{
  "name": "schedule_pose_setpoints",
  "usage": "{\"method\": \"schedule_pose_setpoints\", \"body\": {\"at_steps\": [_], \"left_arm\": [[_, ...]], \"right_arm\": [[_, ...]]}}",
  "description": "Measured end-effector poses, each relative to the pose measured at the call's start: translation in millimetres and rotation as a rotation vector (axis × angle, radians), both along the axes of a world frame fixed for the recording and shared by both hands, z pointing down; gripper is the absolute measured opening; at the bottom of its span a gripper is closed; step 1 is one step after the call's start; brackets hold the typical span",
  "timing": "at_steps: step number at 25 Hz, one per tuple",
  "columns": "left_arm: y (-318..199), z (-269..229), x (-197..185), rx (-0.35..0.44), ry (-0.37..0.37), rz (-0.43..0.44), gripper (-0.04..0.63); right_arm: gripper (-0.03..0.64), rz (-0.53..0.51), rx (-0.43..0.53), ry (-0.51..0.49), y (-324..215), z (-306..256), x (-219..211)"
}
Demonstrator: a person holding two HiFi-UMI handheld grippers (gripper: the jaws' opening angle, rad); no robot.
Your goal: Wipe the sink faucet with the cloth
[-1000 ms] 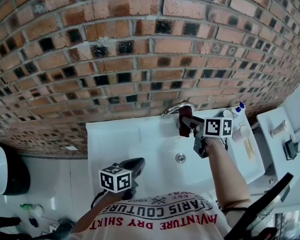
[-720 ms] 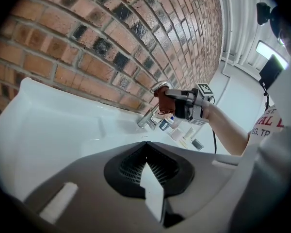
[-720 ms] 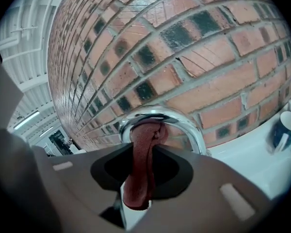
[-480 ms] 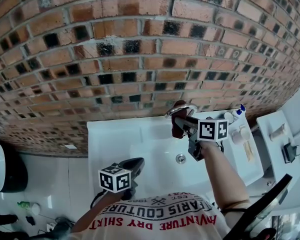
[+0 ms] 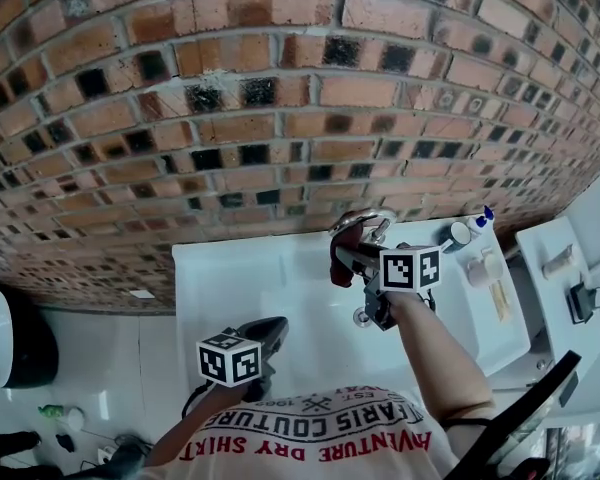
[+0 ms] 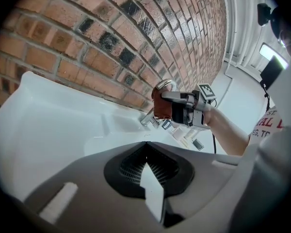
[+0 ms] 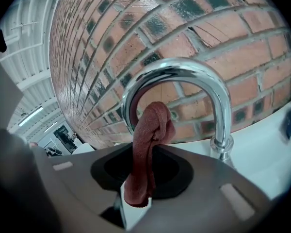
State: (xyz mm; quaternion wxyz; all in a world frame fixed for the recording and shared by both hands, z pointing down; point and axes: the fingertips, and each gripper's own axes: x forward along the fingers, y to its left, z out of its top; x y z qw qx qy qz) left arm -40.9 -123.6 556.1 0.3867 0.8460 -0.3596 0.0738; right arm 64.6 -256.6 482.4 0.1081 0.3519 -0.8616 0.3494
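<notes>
**Right tool.** The right tool (image 7: 138,181) has its jaws closed on a reddish-brown cloth (image 7: 148,144), pinching the cloth's lower end between them. In the head view this tool (image 5: 348,260) is over the rear part of the white sink (image 5: 230,278), right of its middle and just in front of the faucet (image 5: 365,218).

**Cloth relative to tool.** The cloth runs out from the jaw tips as a narrow, twisted strip. Its free end is bunched into a knot-like lump. A short ragged tail also shows below the grip line, on the near side of the jaws.

**Cloth orientation.** The long axis follows the tool's own line and points from the jaws towards the brick wall (image 5: 280,98). The bunched end sits under the curve of the chrome faucet (image 7: 184,72), against the inner side of the leg on the view's left. Whether it actually touches the metal cannot be confirmed. In the left gripper view the cloth (image 6: 161,106) stands nearly upright below the faucet's arch (image 6: 164,85).

**Faucet.** It stands at the sink's rear edge, right of centre, and its base meets the sink deck (image 7: 262,144).

**Left tool.** The left tool (image 6: 146,149) has its jaws brought fully together with nothing between them. It (image 5: 272,328) is at the sink's front edge, left of middle, well apart from the cloth and aimed towards the faucet.
</notes>
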Motion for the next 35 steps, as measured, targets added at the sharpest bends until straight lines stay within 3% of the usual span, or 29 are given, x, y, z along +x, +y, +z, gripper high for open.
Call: {"method": "schedule_pose_setpoints", "body": {"at_steps": [7, 12, 19, 35], "left_arm": [[-1.7, -11.3, 1.5, 0.027, 0.01, -0.008, -0.012], [2.9, -18.6, -0.5, 0.043, 0.009, -0.012, -0.012], [15.2, -22.0, -3.5, 0.045, -0.012, -0.017, -0.012], [34.1, -34.5, 8.4, 0.076, -0.026, -0.002, -0.012]], "right_arm": [[0.091, -0.011, 0.001, 0.0, 15.1, 8.8, 10.9], [0.092, -0.077, -0.026, -0.142, 68.9, 16.3, 5.5], [0.092, -0.154, -0.066, -0.188, 132.9, 38.1, -22.4], [0.087, -0.175, -0.031, -0.184, 169.9, 42.3, -26.6]]}}
